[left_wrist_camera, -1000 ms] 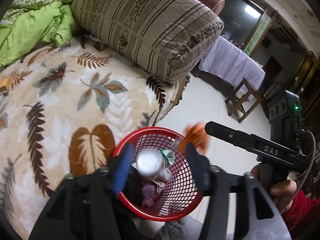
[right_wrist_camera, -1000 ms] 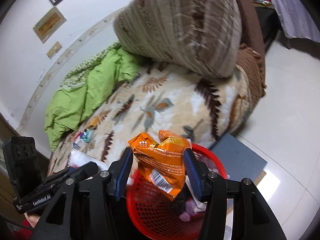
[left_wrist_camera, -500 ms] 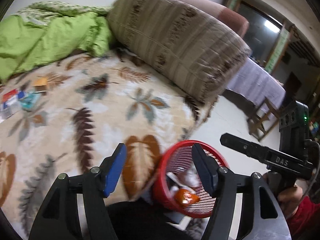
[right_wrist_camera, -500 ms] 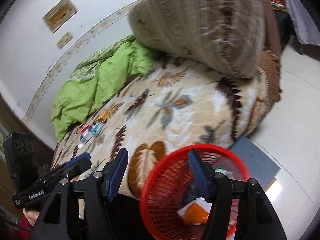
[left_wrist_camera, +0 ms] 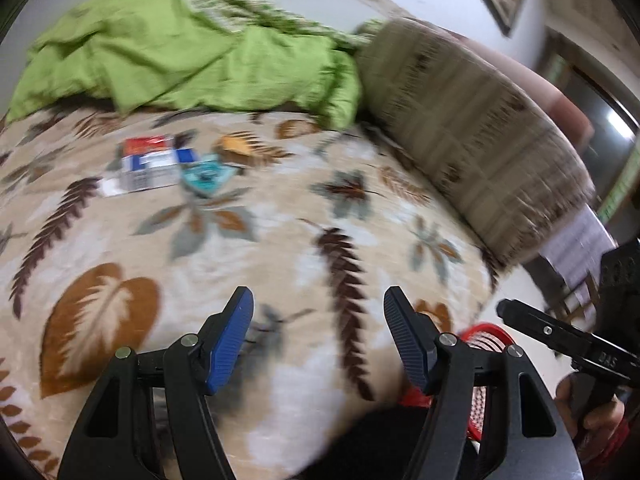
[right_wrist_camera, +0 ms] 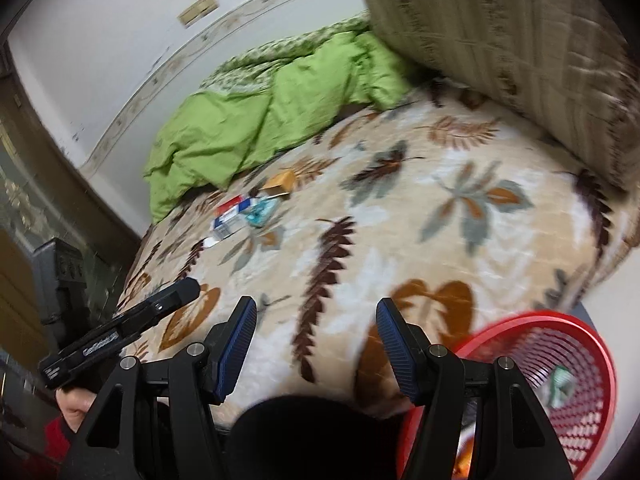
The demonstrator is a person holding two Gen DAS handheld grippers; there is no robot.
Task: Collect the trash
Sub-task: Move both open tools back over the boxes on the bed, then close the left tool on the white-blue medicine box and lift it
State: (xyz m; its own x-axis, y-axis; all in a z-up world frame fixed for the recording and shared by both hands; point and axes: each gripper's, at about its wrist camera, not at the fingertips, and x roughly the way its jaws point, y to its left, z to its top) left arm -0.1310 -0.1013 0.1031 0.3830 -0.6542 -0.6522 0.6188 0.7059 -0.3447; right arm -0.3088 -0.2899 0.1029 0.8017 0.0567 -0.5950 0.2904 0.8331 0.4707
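Left claw [left_wrist_camera: 318, 336] is spread wide with nothing in it, same deal with the right claw [right_wrist_camera: 312, 344], both hanging over the beige leaf-print fleece blanket [right_wrist_camera: 400, 240]. Leftover trash is a little cluster up at 11 o'clock: a red, white and blue flat wrapper [left_wrist_camera: 148, 166], a teal packet [left_wrist_camera: 206, 176] touching it, and a brown paper scrap [right_wrist_camera: 282, 182]. Red plastic mesh basket [right_wrist_camera: 560, 356] sits at 4 o'clock with some rubbish inside. Crumpled green quilt [left_wrist_camera: 180, 56] is at 12.
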